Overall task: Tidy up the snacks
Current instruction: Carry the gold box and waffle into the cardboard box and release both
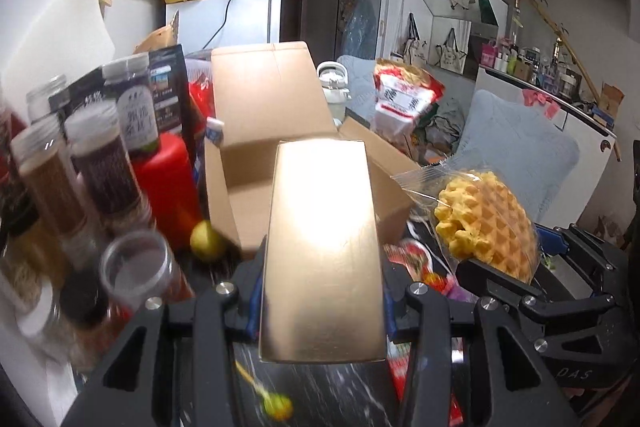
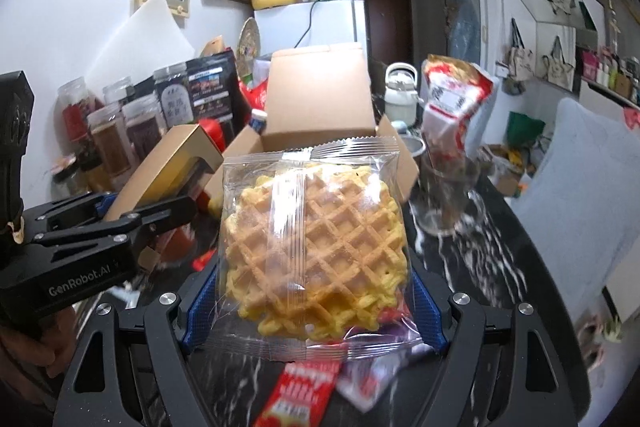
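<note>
We hold gold box [image 1: 320, 251] pinched in left gripper [image 1: 320, 303], wrapped waffle [image 2: 316, 251] clamped in right gripper [image 2: 316, 303]. Open cardboard carton [image 1: 256, 115] lies at twelve o'clock from both, near. Gold box's long axis points straight at carton; left looks nearer.

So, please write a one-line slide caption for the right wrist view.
Right gripper holds a wrapped waffle before an open cardboard box; left gripper carries a gold box.

Gold box [image 1: 324, 247] tilted, held aloft; wrapped waffle [image 2: 316, 251] upright, before open carton [image 2: 320, 115].
</note>
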